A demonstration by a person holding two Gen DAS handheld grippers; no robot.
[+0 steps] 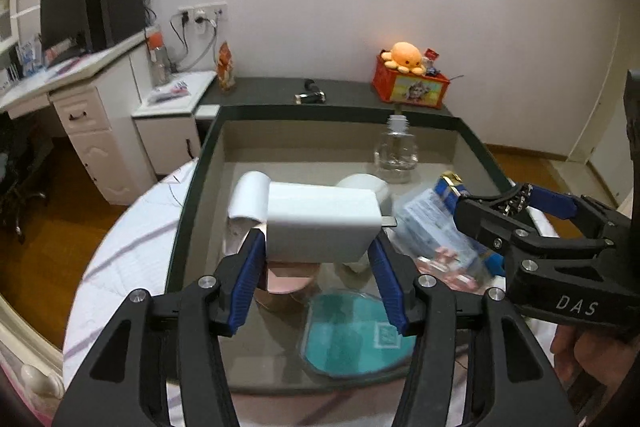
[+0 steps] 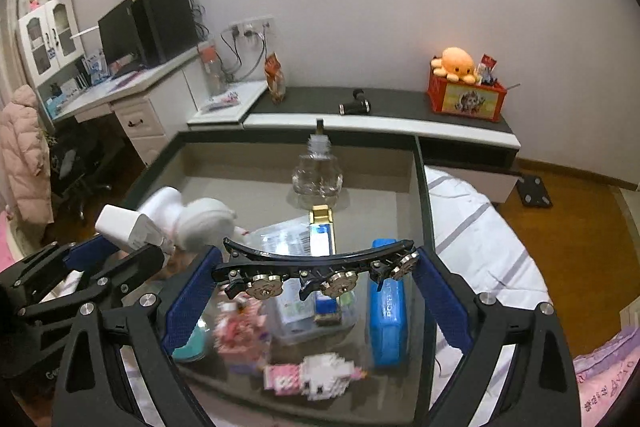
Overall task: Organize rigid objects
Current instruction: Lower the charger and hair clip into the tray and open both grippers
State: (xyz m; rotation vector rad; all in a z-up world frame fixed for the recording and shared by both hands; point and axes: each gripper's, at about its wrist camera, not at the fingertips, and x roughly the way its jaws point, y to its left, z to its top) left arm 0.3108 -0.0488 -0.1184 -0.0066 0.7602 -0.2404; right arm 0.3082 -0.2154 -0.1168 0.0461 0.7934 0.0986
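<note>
The left gripper (image 1: 318, 251) clamps a white charger (image 1: 320, 223); only the right wrist view shows the right gripper (image 2: 316, 267) pinching a black hair clip (image 2: 320, 263).

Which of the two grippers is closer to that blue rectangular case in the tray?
Right. The right gripper, holding a black hair clip, is just above the blue rectangular case; the left gripper holds a white charger farther left.

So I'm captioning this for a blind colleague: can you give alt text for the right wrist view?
The right gripper holds a curved black hair clip with gold flower studs above a grey storage tray containing a clear glass bottle, a blue case and pink block toys. At left, the left gripper carries a white charger.
</note>
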